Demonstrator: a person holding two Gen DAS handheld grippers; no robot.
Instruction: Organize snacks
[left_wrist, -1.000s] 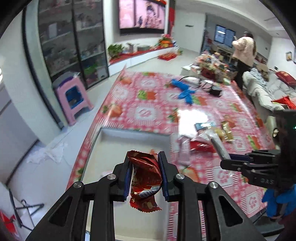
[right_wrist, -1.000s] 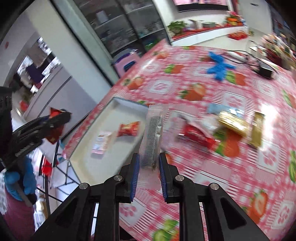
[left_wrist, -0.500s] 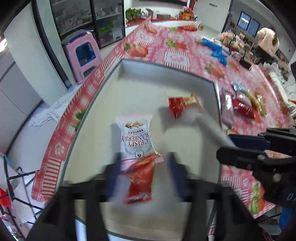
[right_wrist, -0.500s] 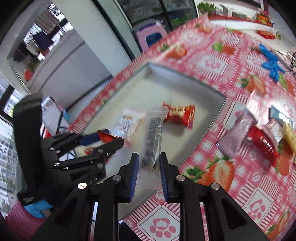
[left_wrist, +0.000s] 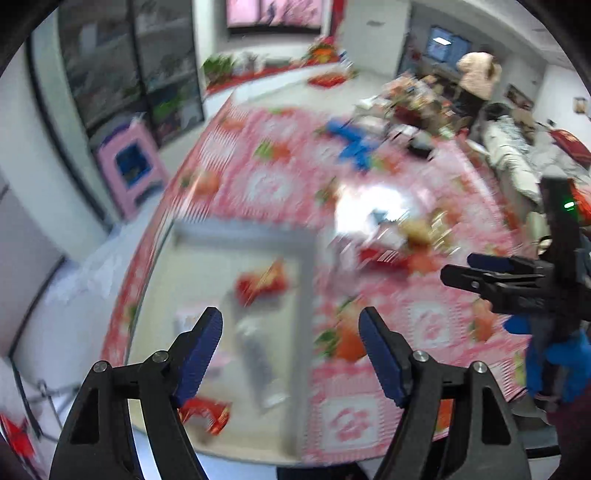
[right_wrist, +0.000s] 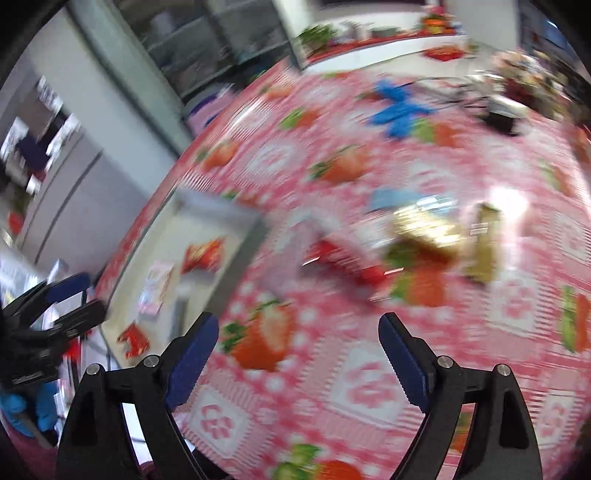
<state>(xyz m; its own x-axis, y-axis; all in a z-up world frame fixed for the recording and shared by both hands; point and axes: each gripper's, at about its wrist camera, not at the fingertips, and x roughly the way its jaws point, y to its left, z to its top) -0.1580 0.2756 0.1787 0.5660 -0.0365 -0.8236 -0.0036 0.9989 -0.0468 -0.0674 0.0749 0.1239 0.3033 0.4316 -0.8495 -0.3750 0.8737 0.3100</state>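
Note:
Both views are motion-blurred. My left gripper (left_wrist: 290, 317) hangs over the right wall of the pale tray (left_wrist: 243, 229), its jaws opening with nothing between them. In the tray lie a red packet (left_wrist: 260, 282), a clear grey packet (left_wrist: 258, 362) and a second red packet (left_wrist: 207, 410) at the near edge. My right gripper (right_wrist: 298, 325) is above the strawberry tablecloth, to the right of the tray (right_wrist: 221, 210); its jaws are opening and empty. Loose snacks lie beyond it: a red packet (right_wrist: 340, 258) and gold packets (right_wrist: 424, 229).
Blue gloves (left_wrist: 354, 144) and a black box with cables lie at the table's far end. A pink stool (left_wrist: 129, 170) stands on the floor to the left, past the table edge. A person (left_wrist: 476, 74) stands far back by a sofa.
Both grippers have opened and let go. The red packet and the clear grey packet now lie in the tray. Both grippers have drawn back from the tray toward the table.

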